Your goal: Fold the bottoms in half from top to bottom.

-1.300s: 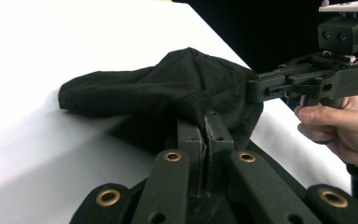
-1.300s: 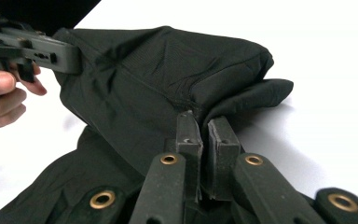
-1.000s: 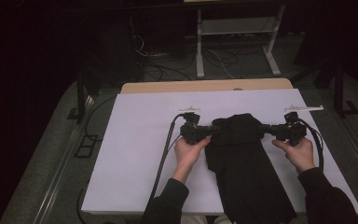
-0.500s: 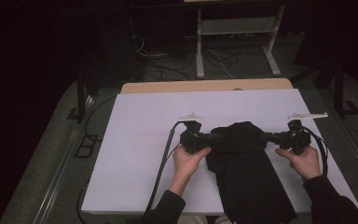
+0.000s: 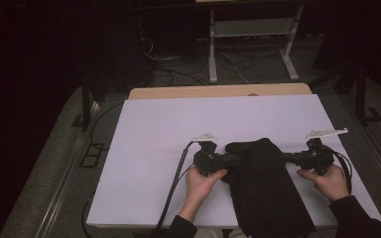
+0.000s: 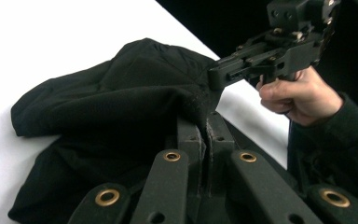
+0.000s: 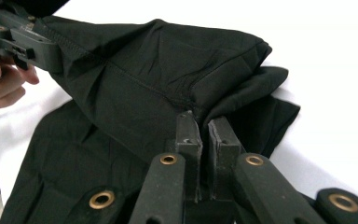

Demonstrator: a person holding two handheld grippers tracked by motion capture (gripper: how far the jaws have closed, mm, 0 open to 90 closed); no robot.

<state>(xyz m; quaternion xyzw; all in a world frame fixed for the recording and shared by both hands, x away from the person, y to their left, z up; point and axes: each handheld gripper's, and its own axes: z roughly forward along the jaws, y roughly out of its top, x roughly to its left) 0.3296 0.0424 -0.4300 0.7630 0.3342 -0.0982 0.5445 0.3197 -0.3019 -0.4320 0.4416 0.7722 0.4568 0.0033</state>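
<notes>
One black garment (image 5: 265,191) lies on the white tabletop (image 5: 158,148), toward the person's side and right of centre, its near end running off the near edge. Its far end is lifted off the surface and doubled back over the flat part.

Left claw (image 5: 232,159): jaws closed to a thin slit on the garment's left edge; the left gripper view shows cloth pinched between them (image 6: 205,122). Right claw (image 5: 284,157): jaws likewise drawn almost together, with a seam fold caught between the tips in the right gripper view (image 7: 199,120).

Judgement on the hold: the two claws grip opposite sides of the same raised end, at about the same height. That keeps the edge stretched between them, so the cloth can be carried over as one straight fold rather than bunching. The rest of the garment stays flat on the tabletop and acts as the base of the fold. The work in hand appears to be folding.

Count:
- Garments: one.
- Claws: two, both holding the garment.
- Hands: two, left hand (image 5: 202,182) and right hand (image 5: 330,181), one on each gripper.
- Cables: one trails from each gripper; the left cable (image 5: 173,186) runs off the near edge.

No other loose item rests on the tabletop.
</notes>
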